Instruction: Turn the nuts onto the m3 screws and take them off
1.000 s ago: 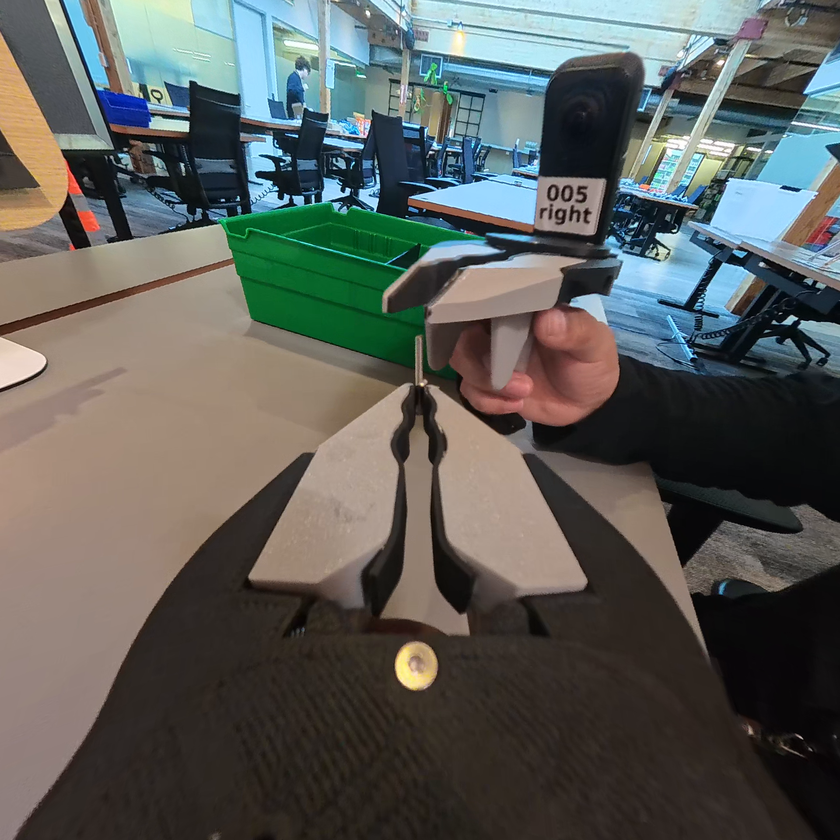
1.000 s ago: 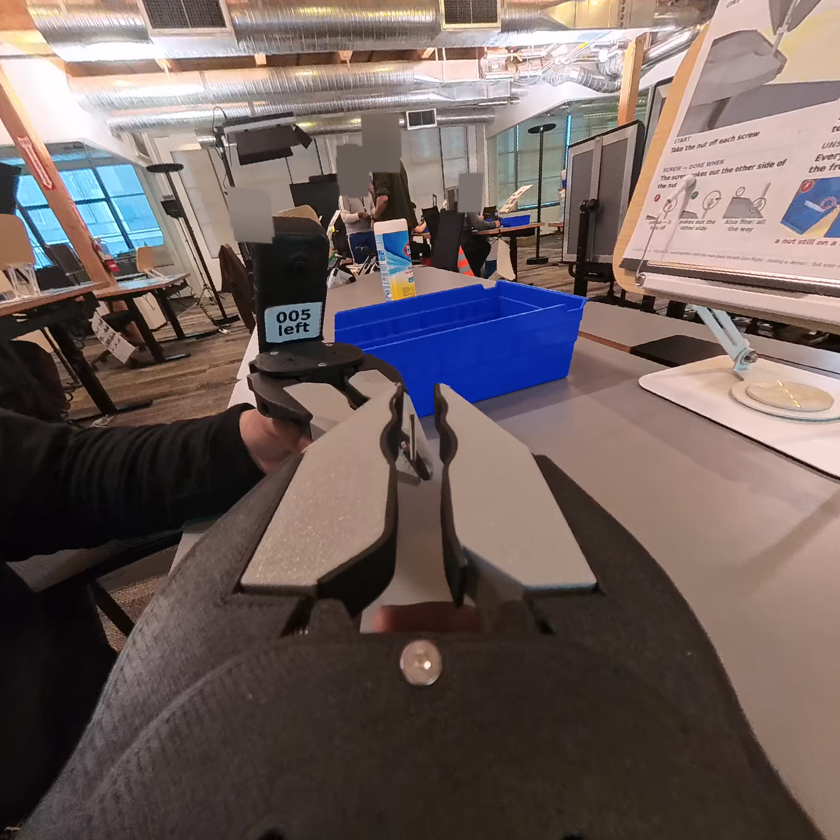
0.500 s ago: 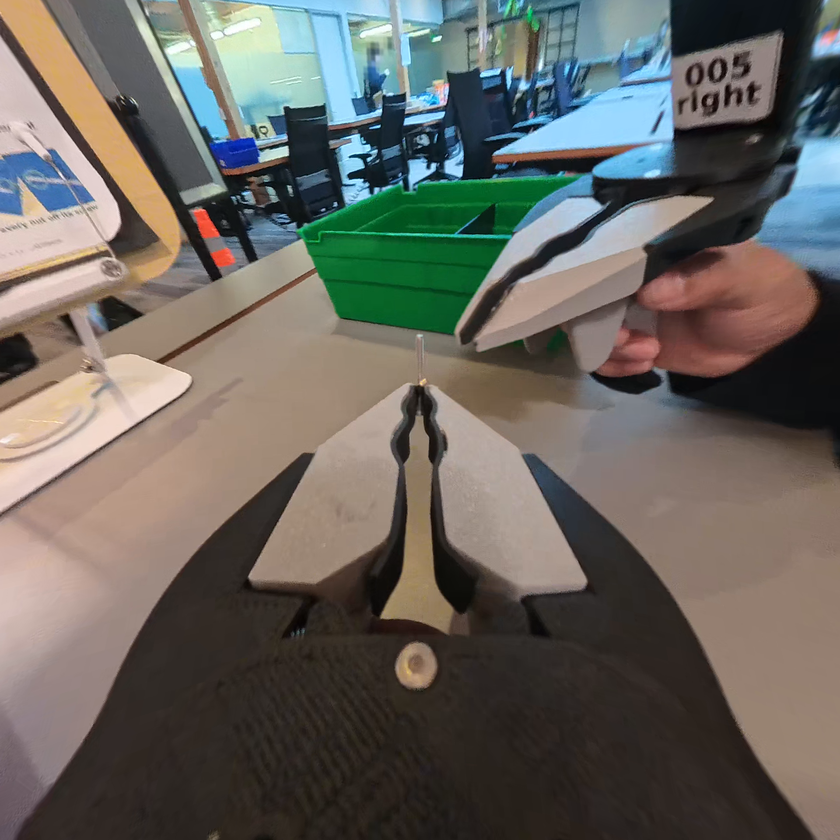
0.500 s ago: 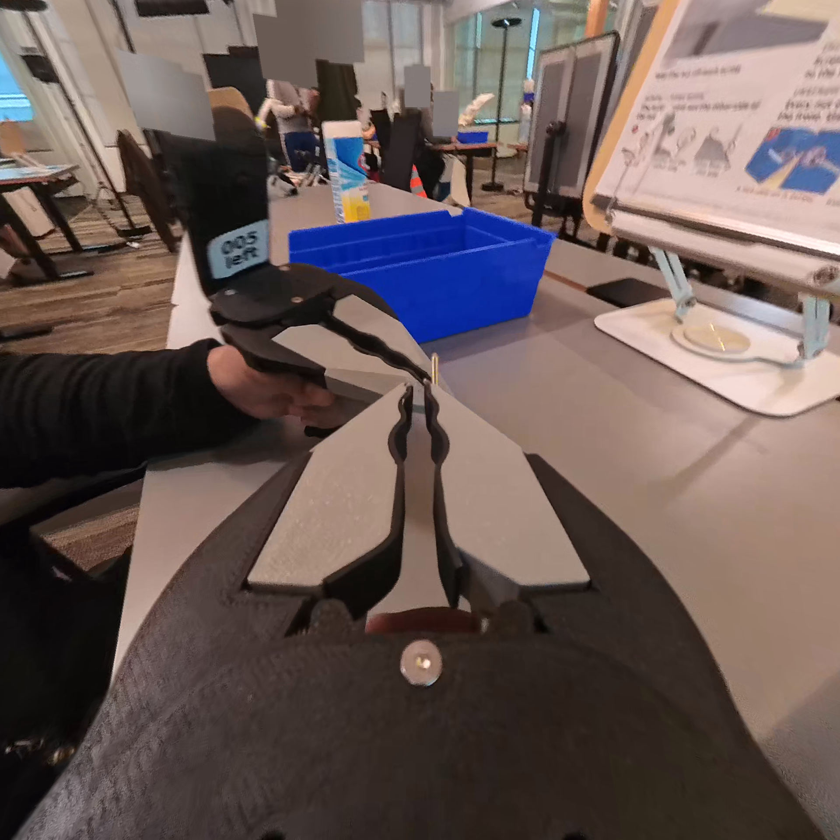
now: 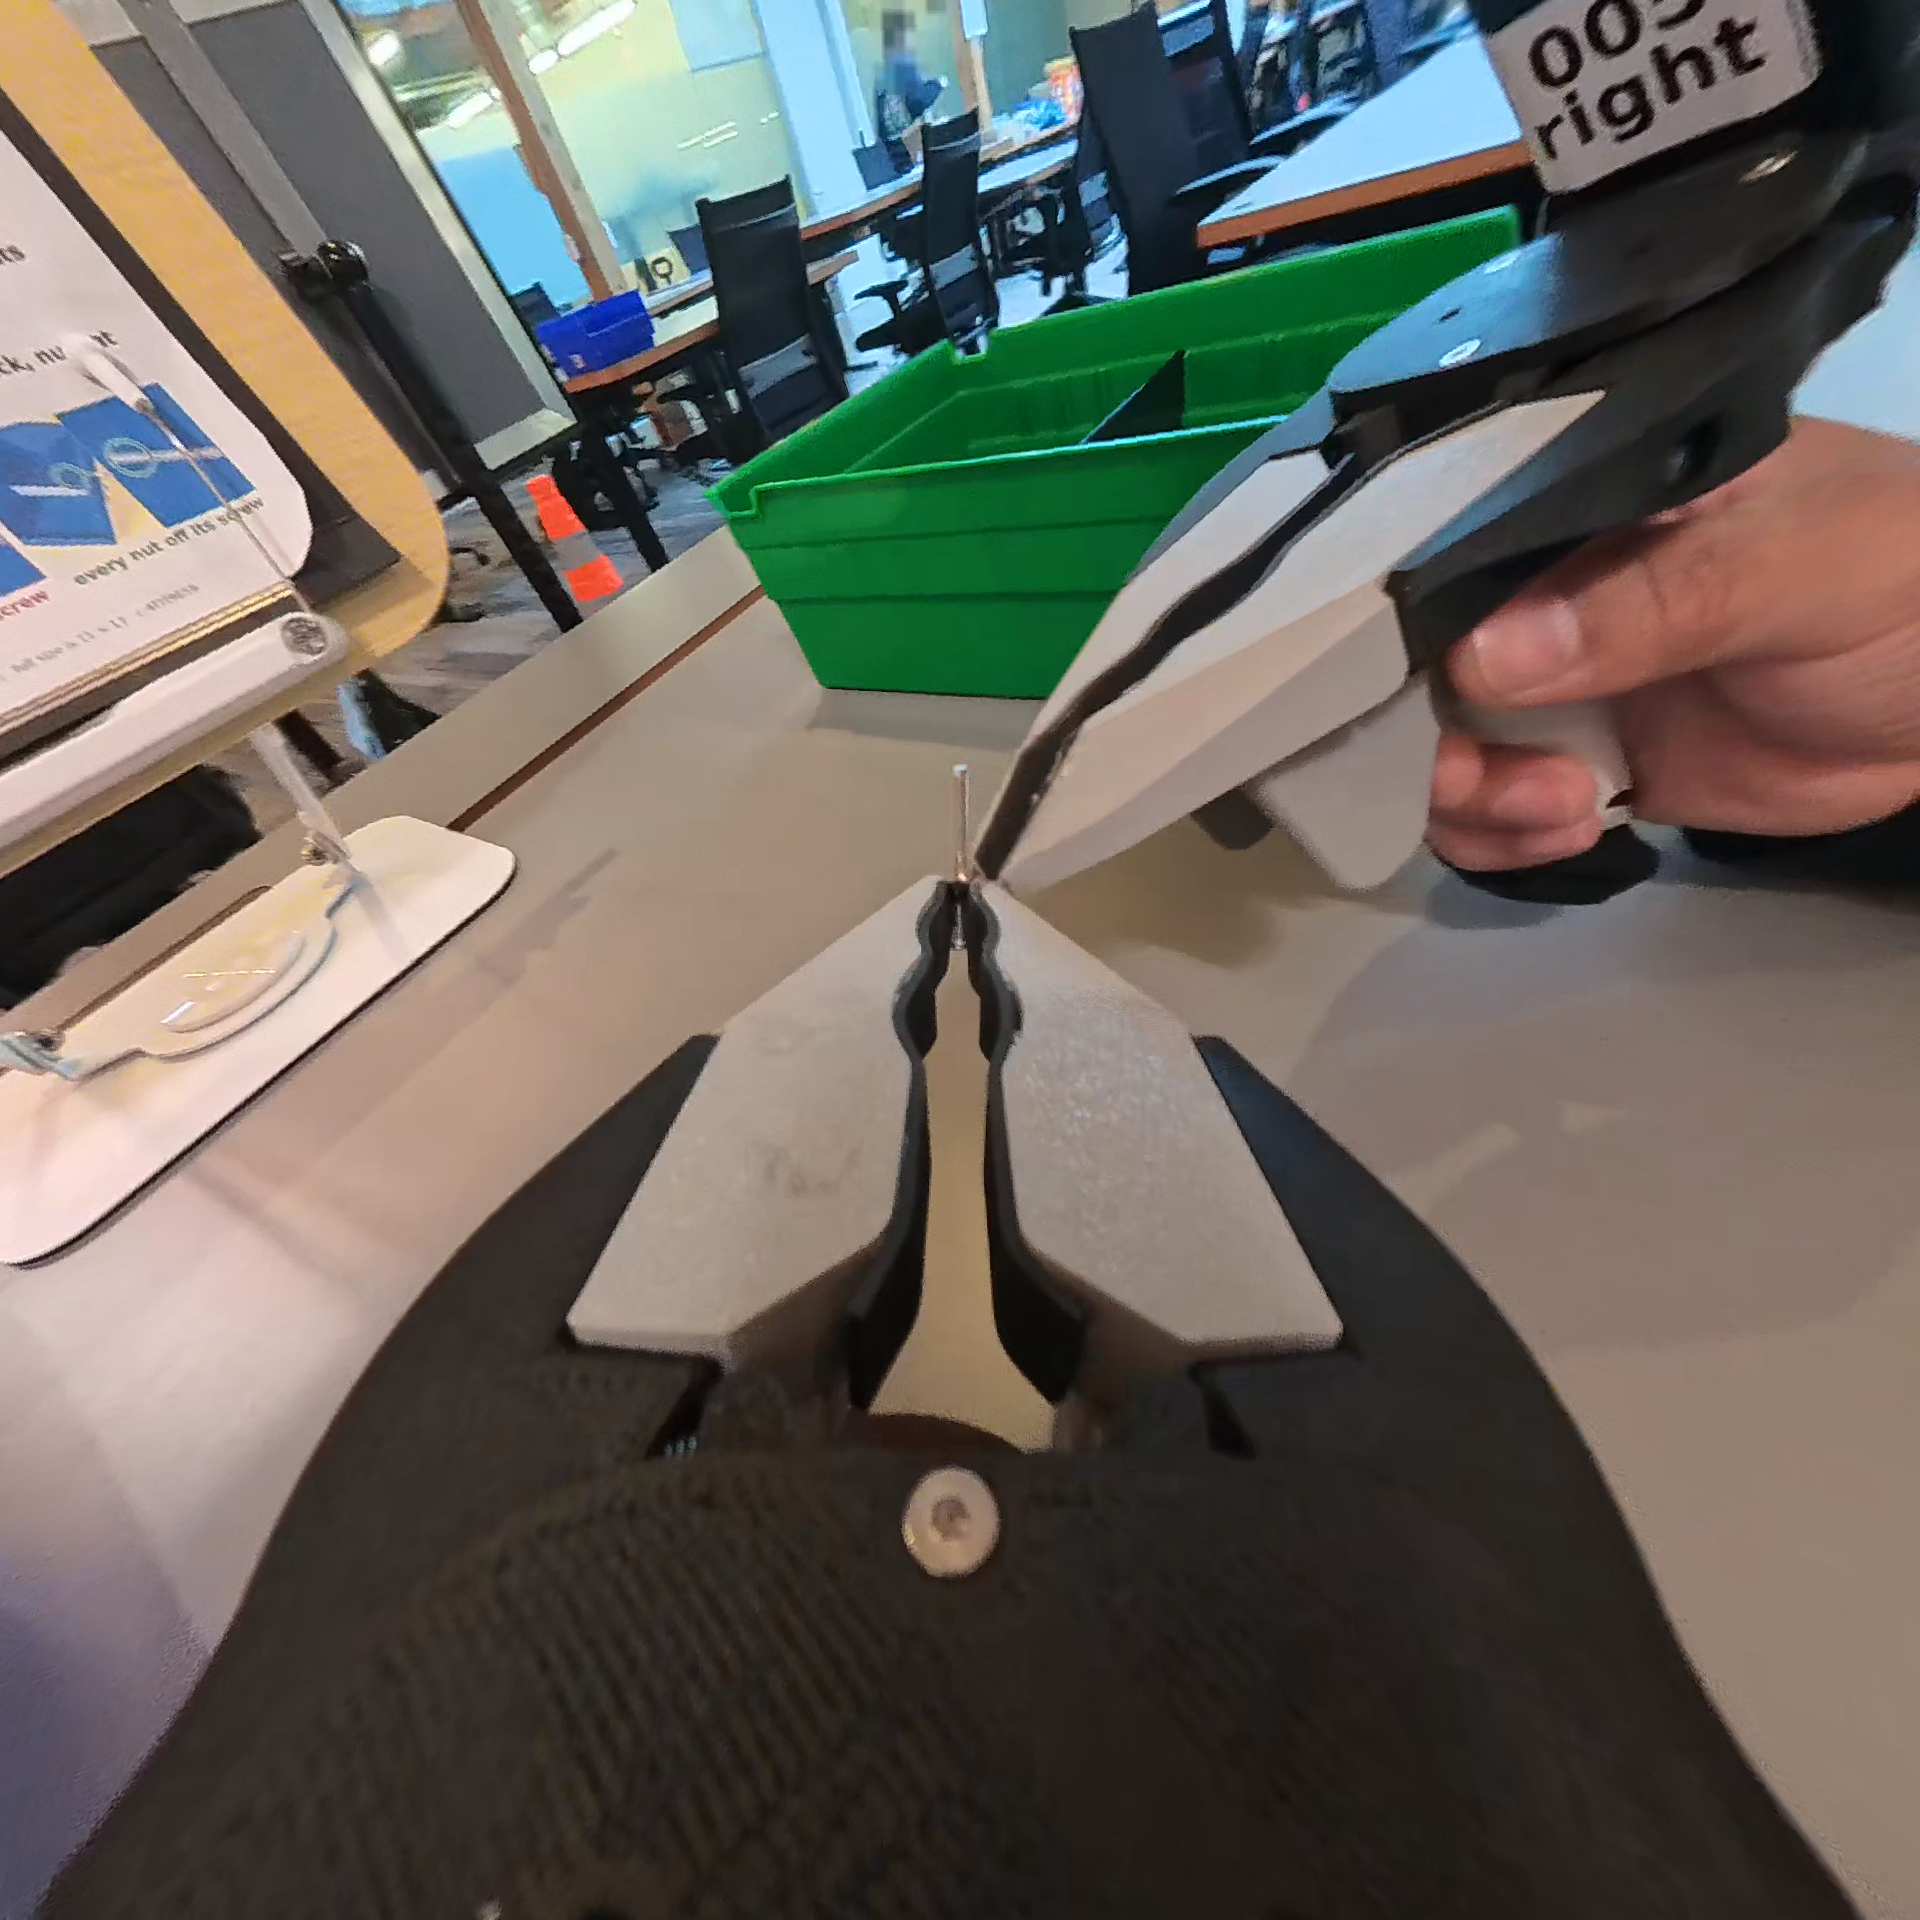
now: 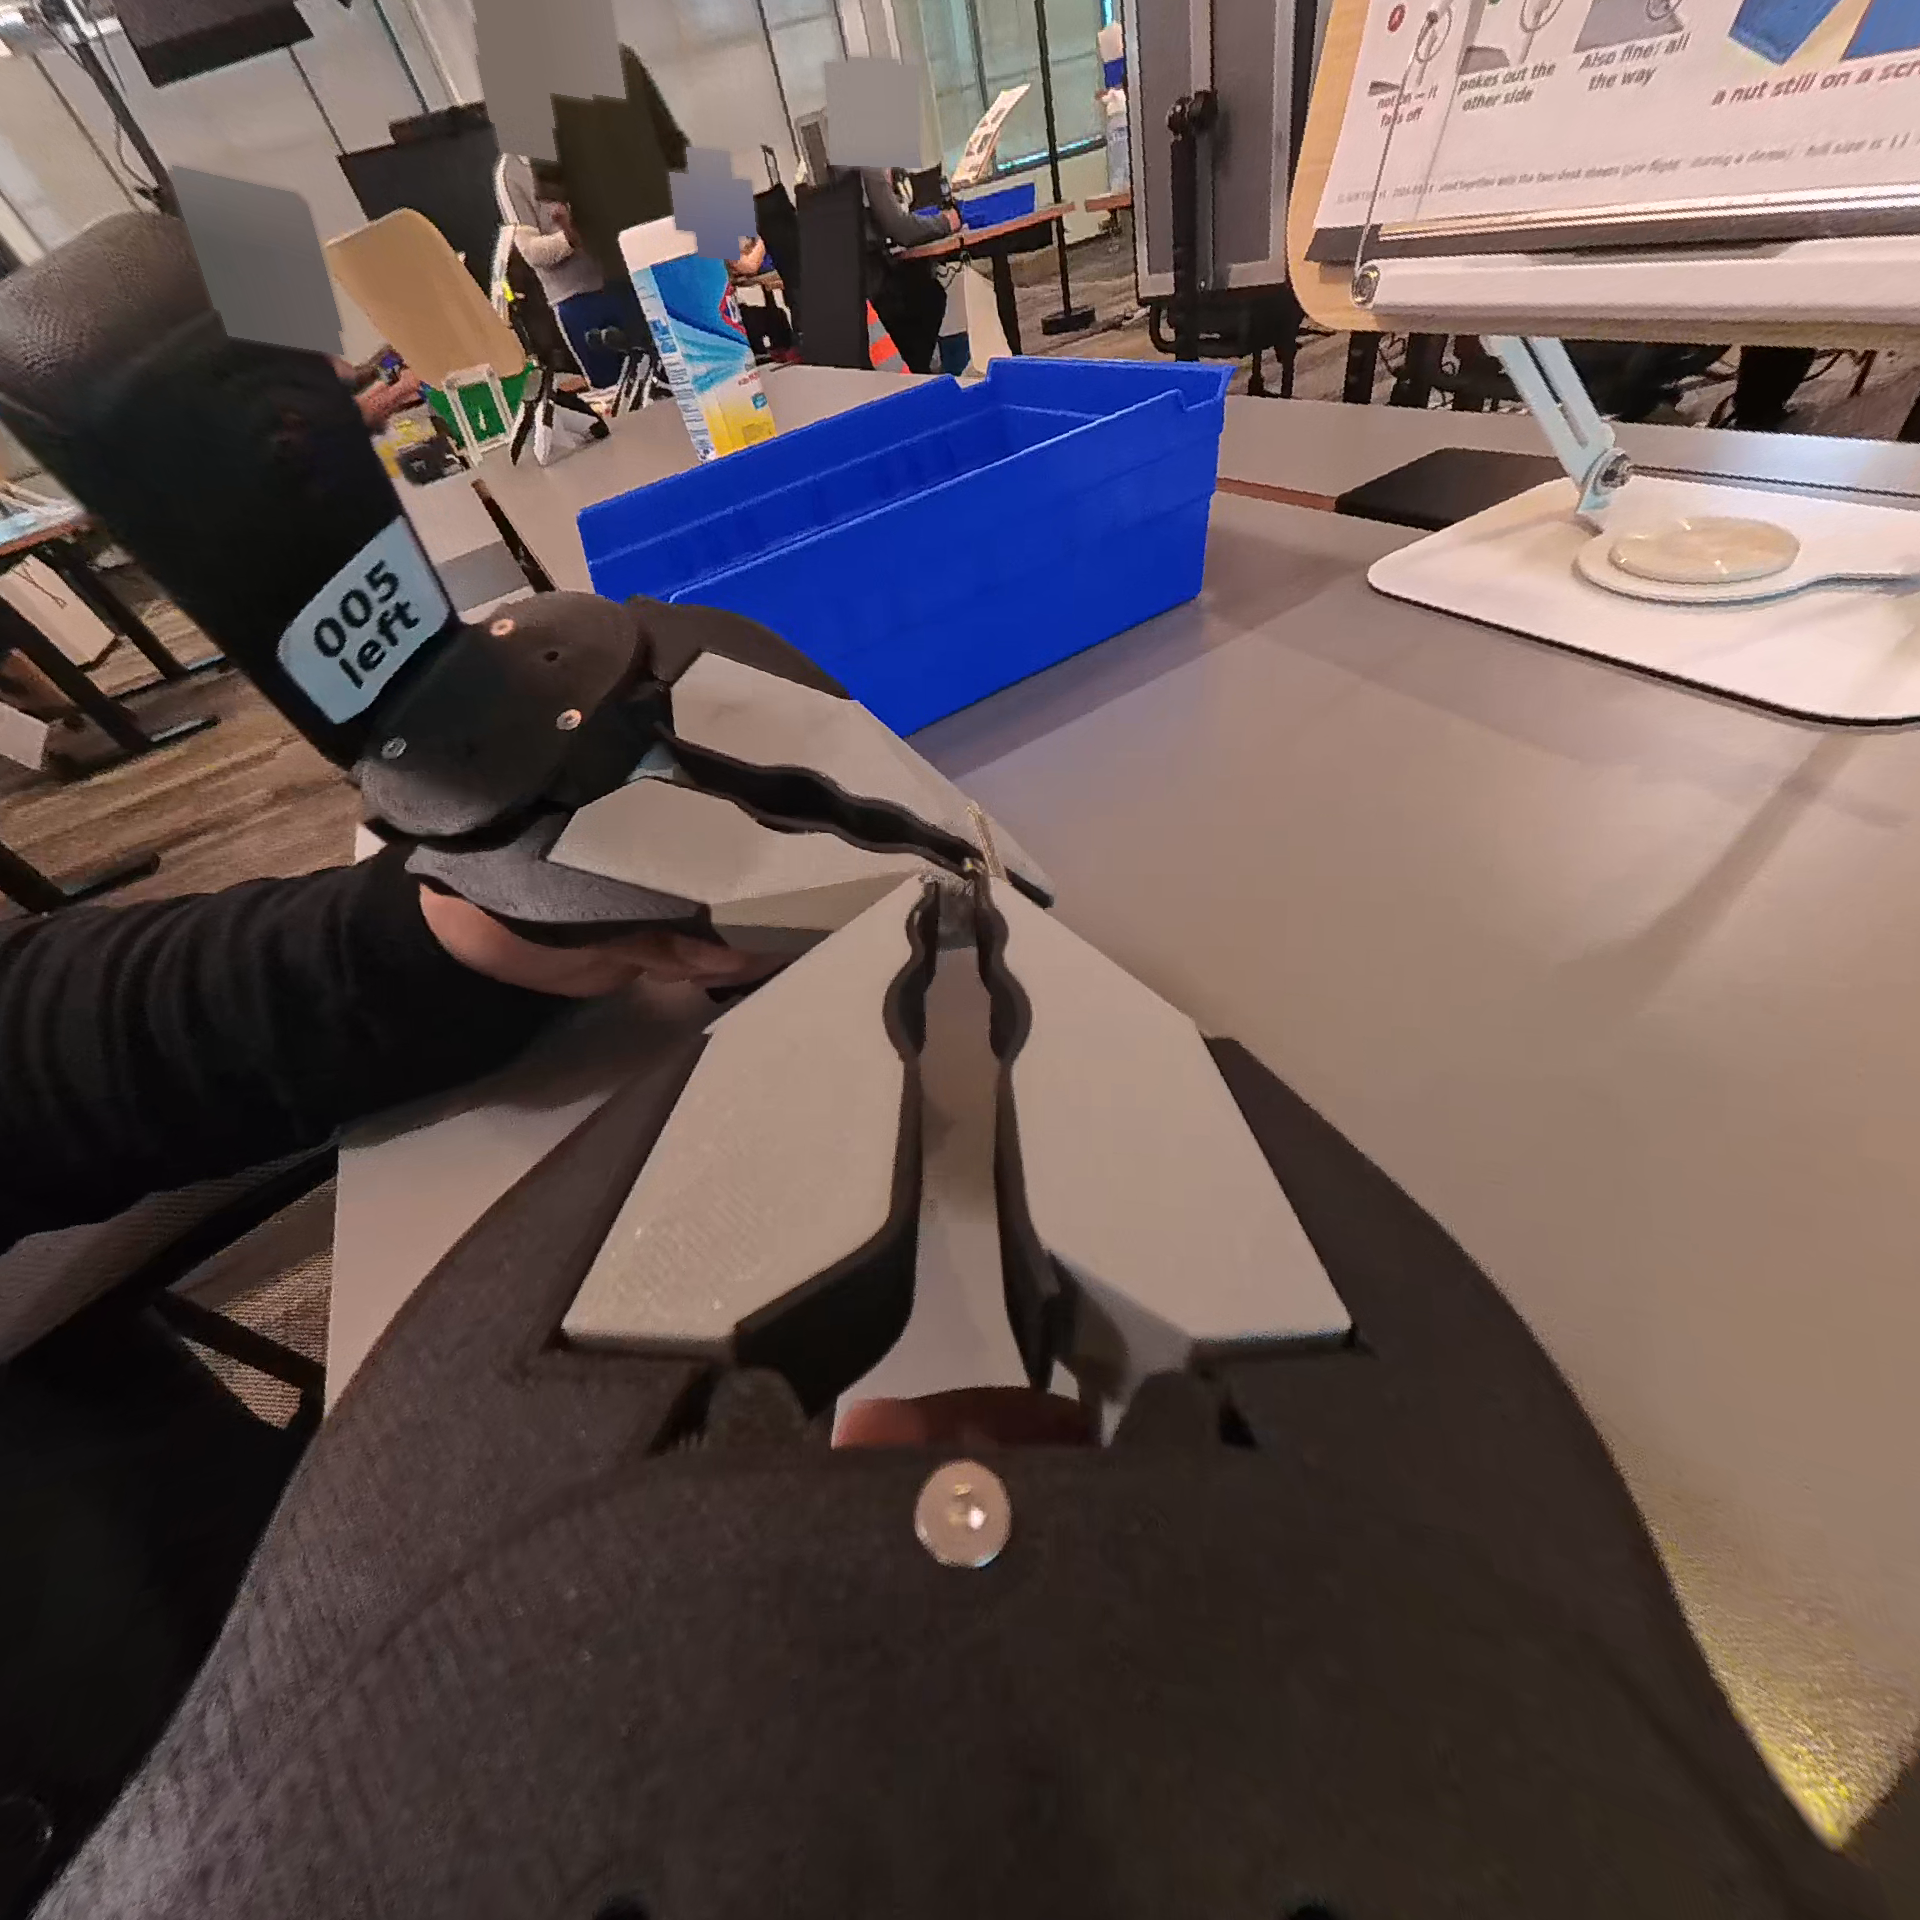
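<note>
Left gripper (image 5: 958, 902) pinched tight on upright screw (image 5: 960, 821), held above the worktop (image 5: 1558, 1091) near its green bin (image 5: 935, 561). Right gripper (image 6: 956, 902) nearly closed at screw base; contents indiscernible.

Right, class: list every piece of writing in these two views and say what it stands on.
I won't quote wording; this is where writing stands.
White label above the right gripper: clear print.
Pale blue label above the left gripper: clear print.
Instruction sheet on the stand: partly clear, small print blurred.
Canister behind the blue bin: print blurred.
</note>
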Action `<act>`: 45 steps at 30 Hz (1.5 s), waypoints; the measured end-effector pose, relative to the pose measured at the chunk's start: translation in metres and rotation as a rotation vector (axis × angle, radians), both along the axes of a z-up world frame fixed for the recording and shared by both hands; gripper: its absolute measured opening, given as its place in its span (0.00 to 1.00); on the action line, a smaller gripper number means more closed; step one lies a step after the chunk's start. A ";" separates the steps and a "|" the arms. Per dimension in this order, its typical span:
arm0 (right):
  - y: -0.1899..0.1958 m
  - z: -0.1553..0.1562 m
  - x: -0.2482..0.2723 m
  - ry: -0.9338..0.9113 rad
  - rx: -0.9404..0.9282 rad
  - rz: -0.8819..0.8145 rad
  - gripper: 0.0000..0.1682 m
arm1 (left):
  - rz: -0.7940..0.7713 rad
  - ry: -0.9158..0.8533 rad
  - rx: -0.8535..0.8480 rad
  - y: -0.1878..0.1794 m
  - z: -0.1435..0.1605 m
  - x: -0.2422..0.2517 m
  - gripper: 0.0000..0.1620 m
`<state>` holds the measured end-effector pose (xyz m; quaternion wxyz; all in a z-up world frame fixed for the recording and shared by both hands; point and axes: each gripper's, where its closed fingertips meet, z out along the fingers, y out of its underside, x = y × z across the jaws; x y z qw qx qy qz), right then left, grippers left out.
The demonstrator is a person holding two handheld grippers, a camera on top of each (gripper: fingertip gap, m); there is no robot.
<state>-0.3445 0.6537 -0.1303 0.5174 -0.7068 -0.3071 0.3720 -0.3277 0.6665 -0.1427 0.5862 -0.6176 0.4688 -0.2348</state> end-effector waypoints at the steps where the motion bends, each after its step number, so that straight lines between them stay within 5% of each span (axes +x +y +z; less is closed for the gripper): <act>1: 0.000 0.000 -0.001 0.000 0.000 -0.001 0.02 | 0.008 0.016 0.015 0.000 -0.001 0.000 0.00; 13: 0.008 -0.008 0.002 0.106 -0.135 -0.064 0.01 | 0.146 0.210 0.291 0.009 -0.005 -0.003 0.00; 30: 0.012 -0.012 -0.001 0.183 -0.209 -0.080 0.00 | 0.239 0.377 0.455 0.016 -0.010 -0.007 0.00; 45: 0.013 -0.012 0.003 0.170 -0.192 -0.104 0.00 | 0.250 0.365 0.414 0.019 -0.012 -0.009 0.00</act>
